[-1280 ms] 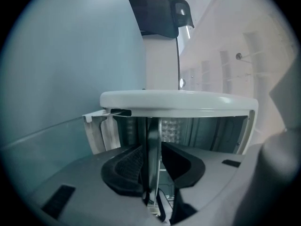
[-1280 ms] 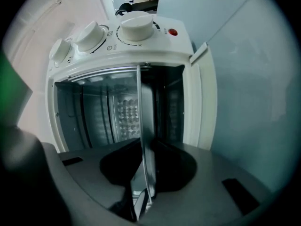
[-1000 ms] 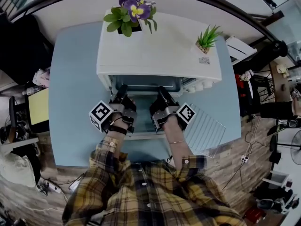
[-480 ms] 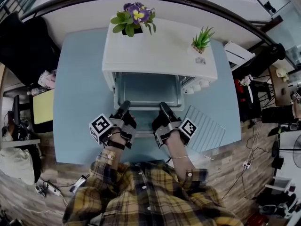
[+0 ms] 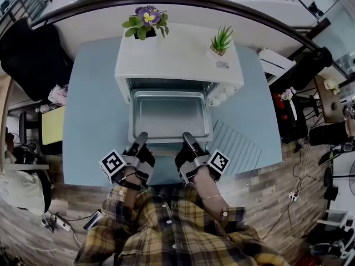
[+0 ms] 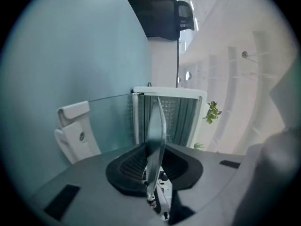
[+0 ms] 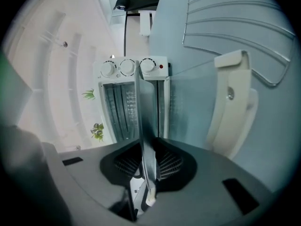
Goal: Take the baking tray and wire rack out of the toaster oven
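Metal baking tray (image 5: 169, 114) | further out of toaster oven (image 5: 177, 60) than before

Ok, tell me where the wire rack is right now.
In the head view the wire rack lies on the blue table, just right of the baking tray.

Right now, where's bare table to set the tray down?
Widest bare patch: blue table left of the toaster oven, out to the table's left edge. A smaller strip lies right of the oven, behind the wire rack. Front right is taken by the rack; the middle by the baking tray.
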A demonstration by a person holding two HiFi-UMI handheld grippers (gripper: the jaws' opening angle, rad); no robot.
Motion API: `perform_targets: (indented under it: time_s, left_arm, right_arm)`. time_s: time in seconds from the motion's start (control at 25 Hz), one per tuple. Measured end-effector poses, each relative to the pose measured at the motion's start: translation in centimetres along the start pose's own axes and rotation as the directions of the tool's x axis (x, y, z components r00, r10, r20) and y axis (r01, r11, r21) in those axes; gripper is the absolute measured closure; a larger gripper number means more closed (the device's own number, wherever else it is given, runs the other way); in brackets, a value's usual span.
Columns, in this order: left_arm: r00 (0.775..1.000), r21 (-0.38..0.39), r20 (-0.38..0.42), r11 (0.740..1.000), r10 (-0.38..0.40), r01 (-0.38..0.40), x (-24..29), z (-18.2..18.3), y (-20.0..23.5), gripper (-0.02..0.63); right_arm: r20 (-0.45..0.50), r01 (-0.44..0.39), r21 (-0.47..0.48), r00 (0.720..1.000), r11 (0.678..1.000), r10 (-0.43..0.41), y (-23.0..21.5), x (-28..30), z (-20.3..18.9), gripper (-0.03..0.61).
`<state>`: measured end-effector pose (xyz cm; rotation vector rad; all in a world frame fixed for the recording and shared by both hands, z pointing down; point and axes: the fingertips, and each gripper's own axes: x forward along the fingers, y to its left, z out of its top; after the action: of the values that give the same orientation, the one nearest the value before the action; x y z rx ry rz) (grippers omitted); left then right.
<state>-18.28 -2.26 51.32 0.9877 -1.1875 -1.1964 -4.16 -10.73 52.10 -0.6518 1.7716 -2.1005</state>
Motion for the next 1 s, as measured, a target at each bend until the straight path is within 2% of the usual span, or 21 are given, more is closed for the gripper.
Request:
perform_targets:
  time_s: [0.24,0.44,0.76,1.0]
  left_arm:
    - [1.0,0.01,0.024,1.0,-0.01,0.009,-3.2,-3.6,-0.8,0.545]
    - [1.0,0.034,-0.011,0.999,-0.01,0.011,-3.4,-7.8,-1.0,0.545]
    - [0.989,0.05,-0.15,0.999,-0.002,0.009,-1.1,-15.9,-0.7,0.543]
    - [0.954,0.069,-0.298,0.998,0.024,-0.004,1.8,-22.5,0.0,0.541]
  right_arm:
    - [-0.025,-0.013,0.001,1.0,1.0,0.013,0.8,-4.3,-0.5,0.497]
    - [0.01,-0.027,0.016,1.0,1.0,0.027,1.0,-8.6,1.2,0.496]
    - [0.153,-0.062,0.027,0.987,0.998,0.058,1.2,-15.8,6.5,0.495]
    - [0.301,-0.079,0.051,0.952,0.996,0.06,0.5,-21.7,10.9,0.495]
